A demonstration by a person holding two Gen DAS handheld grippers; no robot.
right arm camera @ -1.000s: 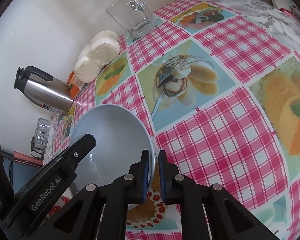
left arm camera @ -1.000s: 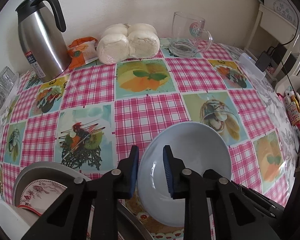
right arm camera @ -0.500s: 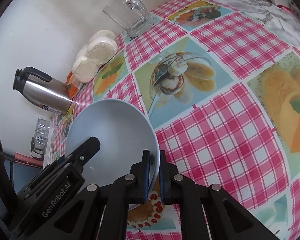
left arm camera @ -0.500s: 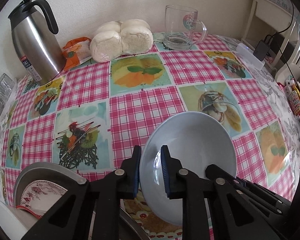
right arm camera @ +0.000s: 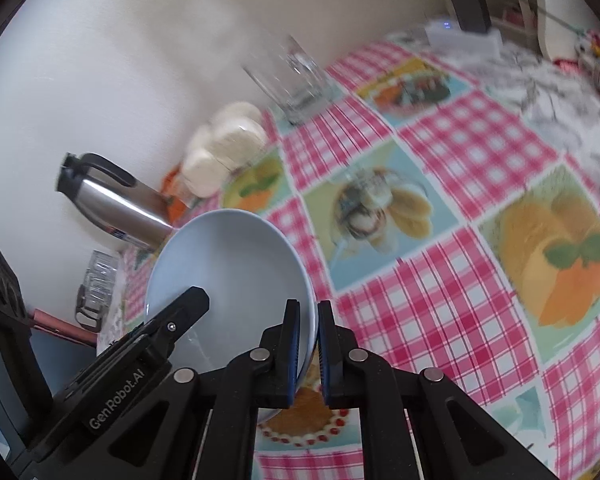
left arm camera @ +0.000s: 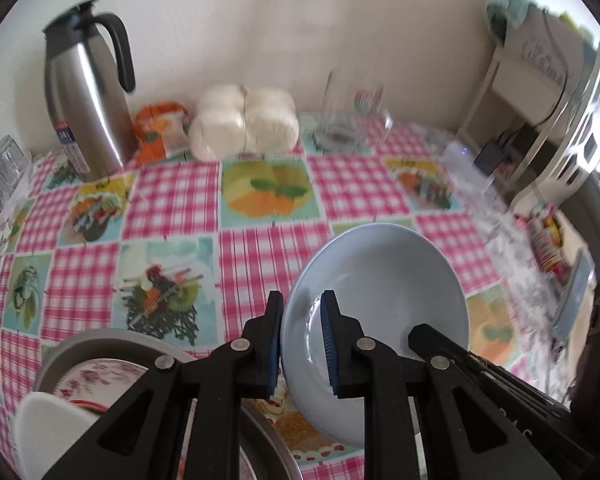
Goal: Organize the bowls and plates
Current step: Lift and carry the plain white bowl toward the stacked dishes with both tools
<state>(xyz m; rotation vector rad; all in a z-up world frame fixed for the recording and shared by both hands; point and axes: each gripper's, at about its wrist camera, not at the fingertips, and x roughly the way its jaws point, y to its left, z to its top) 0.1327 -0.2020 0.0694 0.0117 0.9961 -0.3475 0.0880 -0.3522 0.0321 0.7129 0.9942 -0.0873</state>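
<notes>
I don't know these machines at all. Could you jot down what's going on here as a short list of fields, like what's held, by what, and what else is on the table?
held item: pale blue bowl, tilted, clear of the tablecloth
left tongs: shut on the bowl's rim
right tongs: shut on the opposite rim
table cover: pink checked tablecloth with food pictures
back of table: steel thermos jug, wrapped white buns, orange packet, glass mug
near left corner: grey tray with a floral plate in it
</notes>
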